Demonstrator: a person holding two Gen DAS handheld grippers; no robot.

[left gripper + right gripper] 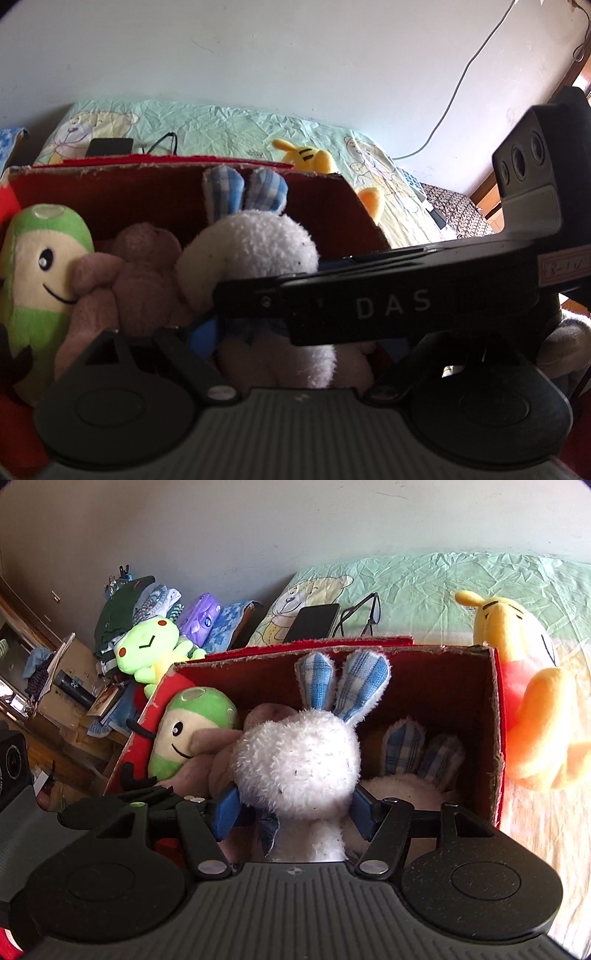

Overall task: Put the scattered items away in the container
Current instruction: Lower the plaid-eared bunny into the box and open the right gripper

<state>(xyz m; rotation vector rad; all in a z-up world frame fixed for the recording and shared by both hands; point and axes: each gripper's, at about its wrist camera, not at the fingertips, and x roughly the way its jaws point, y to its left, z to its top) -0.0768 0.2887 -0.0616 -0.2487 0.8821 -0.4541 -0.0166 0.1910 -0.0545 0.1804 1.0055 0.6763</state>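
The right gripper [295, 808] pinches the rabbit [299, 760] by its neck over the box [495, 716], ready to drop it in. A bear [532, 709] waits outside at three o'clock. The left gripper [207, 332] is mostly hidden; I cannot tell its opening.

Second rabbit [410, 775] half hidden behind the first

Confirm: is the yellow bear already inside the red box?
No, the yellow bear sits on the bed outside the red box, against its right wall, in the right wrist view.
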